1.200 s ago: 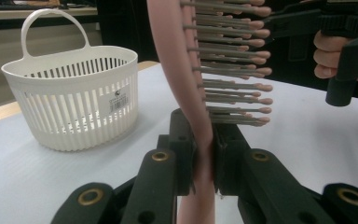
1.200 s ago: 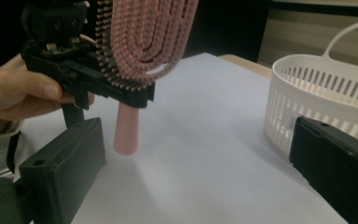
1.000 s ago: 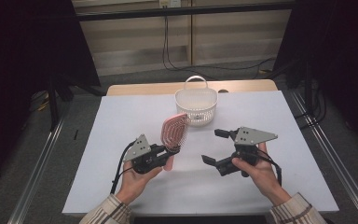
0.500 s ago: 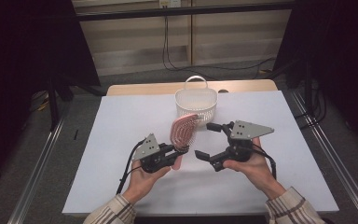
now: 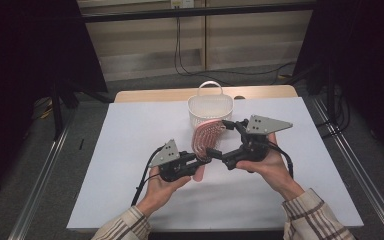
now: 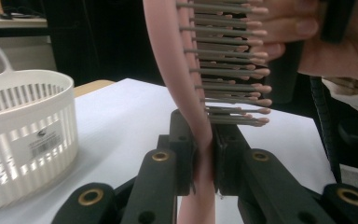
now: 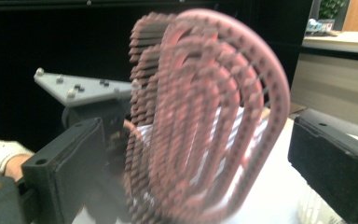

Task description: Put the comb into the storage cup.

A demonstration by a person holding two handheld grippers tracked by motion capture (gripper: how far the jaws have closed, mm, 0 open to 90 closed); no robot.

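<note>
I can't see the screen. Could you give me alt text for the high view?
Over a white table, a person's left tool is clamped on the handle of a pink vented hairbrush. The right tool is open around the brush head. A white basket stands just behind them.

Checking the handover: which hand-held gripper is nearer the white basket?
Right. The right hand-held gripper has its jaws open around the head of the pink brush, just in front of the white basket. The left hand-held gripper clamps the brush's handle, farther back.
</note>
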